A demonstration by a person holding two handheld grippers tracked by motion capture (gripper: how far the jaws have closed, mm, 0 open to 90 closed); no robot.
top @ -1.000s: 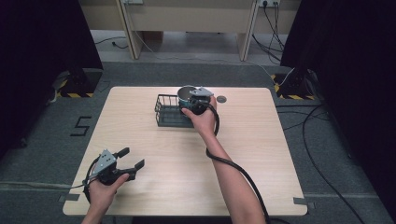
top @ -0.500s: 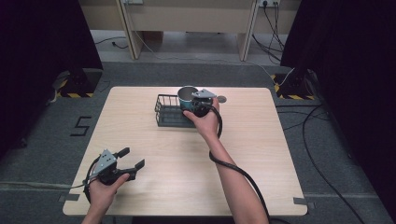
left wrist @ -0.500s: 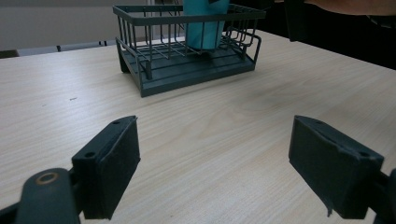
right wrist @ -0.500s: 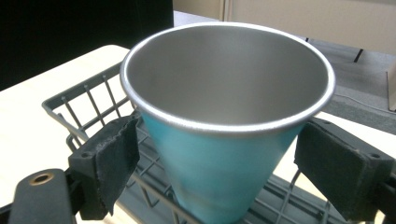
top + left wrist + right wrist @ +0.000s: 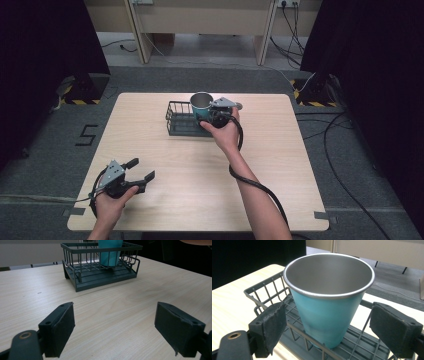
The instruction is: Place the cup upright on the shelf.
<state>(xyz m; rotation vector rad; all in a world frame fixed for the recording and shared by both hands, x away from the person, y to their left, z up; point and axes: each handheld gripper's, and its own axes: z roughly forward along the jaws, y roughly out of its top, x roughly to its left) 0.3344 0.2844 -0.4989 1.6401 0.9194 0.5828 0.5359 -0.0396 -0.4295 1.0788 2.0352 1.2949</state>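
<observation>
The teal cup (image 5: 329,307) stands upright in the wire basket (image 5: 180,122), bracketed by the right gripper (image 5: 332,327), jaws spread, ungripped. Tipping is judged possible if nudged off-centre. The left gripper (image 5: 131,179) rests apart on the surface (image 5: 280,165), jaws spread.

There is one table (image 5: 280,165), one dark wire basket (image 5: 176,122) and one cup (image 5: 200,104) (teal outside, metal inside). There are two grippers: one left gripper (image 5: 141,170) and one right gripper (image 5: 209,116).

Table (image 5: 280,165) — light wood-grain top, rectangular. Directly on it: dark wire basket (image 5: 179,120) near the far edge, small grey round object (image 5: 239,106) beside it — unidentifiable.
</observation>
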